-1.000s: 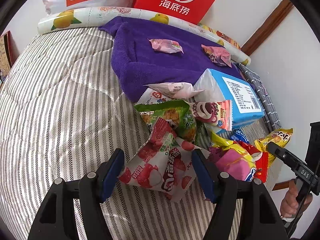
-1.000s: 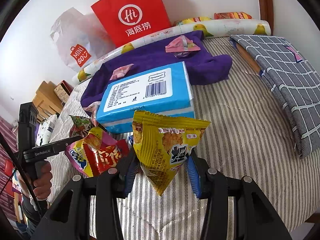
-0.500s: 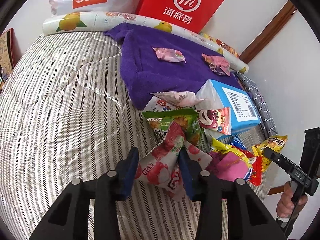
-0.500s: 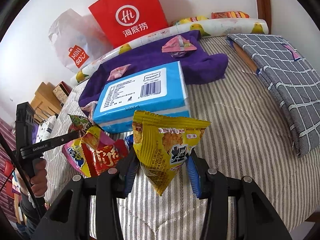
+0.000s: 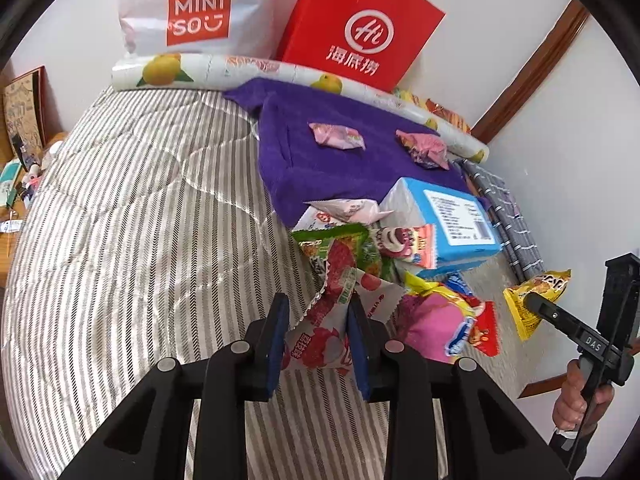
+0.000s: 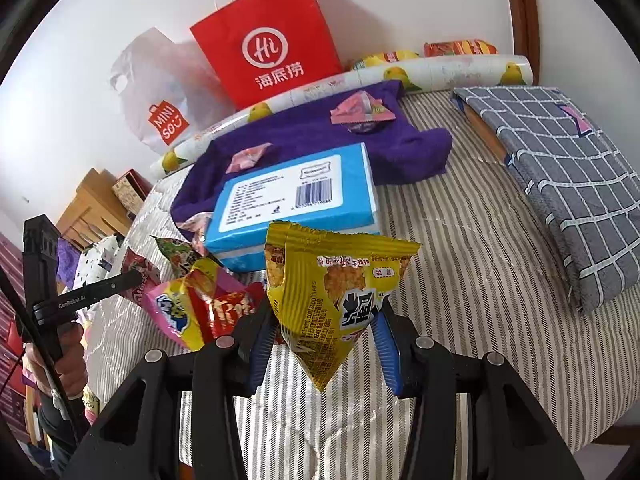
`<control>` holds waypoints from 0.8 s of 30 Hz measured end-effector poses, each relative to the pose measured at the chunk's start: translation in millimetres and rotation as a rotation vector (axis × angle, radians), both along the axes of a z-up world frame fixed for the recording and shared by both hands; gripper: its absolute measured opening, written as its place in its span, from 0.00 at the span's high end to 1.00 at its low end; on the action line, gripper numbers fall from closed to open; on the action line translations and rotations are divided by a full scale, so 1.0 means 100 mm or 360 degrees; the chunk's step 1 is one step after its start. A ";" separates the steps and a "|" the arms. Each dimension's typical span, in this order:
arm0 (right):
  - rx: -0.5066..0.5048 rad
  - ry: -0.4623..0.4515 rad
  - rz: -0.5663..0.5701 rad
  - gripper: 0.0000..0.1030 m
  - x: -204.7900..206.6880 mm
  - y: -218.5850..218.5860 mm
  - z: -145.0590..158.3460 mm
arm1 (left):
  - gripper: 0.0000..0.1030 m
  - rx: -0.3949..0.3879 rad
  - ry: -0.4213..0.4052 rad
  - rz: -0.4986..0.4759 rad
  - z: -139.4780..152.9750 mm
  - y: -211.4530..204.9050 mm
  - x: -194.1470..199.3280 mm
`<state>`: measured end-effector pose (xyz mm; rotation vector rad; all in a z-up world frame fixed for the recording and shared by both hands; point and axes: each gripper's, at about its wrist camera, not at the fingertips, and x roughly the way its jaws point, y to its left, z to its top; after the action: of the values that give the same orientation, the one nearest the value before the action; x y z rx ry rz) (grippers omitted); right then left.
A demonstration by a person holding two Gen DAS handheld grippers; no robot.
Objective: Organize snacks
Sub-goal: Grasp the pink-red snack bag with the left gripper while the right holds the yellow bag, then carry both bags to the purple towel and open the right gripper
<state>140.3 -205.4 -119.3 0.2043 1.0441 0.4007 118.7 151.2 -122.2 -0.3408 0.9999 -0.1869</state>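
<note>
A: Left wrist view first. left gripper [image 5: 318, 344] has just been closing, and its blue pads now pinch the red-and-white lychee packet [image 5: 326, 320] between them. The packet is crumpled at the pinch and its top fans out above the fingers.

B: Where's it sitting?

A: Over the striped bedcover [image 5: 140, 220], at the near edge of the snack pile [image 5: 400, 272]. Green packet [image 5: 340, 240] is right behind it, the pink bag [image 5: 436, 316] just to its right. Blue box [image 5: 452, 220] is further back, against the purple towel [image 5: 340, 160]. Two pink sweets [image 5: 338, 138] lie on the towel, apart from each other. Red paper bag [image 5: 360, 28] and a white plastic bag [image 5: 196, 12] stand against the wall.

B: Other tool visible there?

A: At the right edge, yes, with a hand [image 5: 578, 396] on its handle and a yellow packet at its tip.

B: Right wrist view?

A: right gripper [image 6: 324, 340] is partly closed, clamped on the yellow packet [image 6: 332, 296]. The packet stands upright, with its pointed lower corner hanging below the fingers, clear of the bedcover. The blue box sits directly behind it, the pink bag to its left. Grey checked cloth [image 6: 560, 168] lies folded at the right side of the bed, well apart. The left tool shows at the left edge of the frame.
</note>
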 end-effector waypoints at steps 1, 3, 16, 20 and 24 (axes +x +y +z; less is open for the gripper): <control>0.0003 -0.0008 0.0001 0.56 -0.02 0.00 0.02 | 0.74 0.0002 -0.0010 0.0004 0.03 0.00 -0.02; 0.0004 -0.0020 0.0003 0.56 -0.04 -0.01 0.06 | 0.75 0.0005 -0.0030 0.0012 0.10 0.00 -0.07; -0.0029 -0.0134 0.0000 0.56 -0.12 -0.08 0.40 | 0.76 -0.0012 -0.0158 -0.0020 0.56 -0.24 -0.14; -0.0017 -0.0171 -0.0001 0.56 -0.09 -0.10 0.51 | 0.76 -0.0015 -0.0186 -0.0050 0.66 -0.37 -0.09; -0.0010 -0.0191 0.0006 0.56 -0.05 -0.11 0.58 | 0.76 -0.0038 -0.0199 -0.0074 0.71 -0.48 -0.03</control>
<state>134.8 -216.0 -61.7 0.1704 0.9279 0.4080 115.7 103.4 -50.9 -0.3238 0.8828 -0.2592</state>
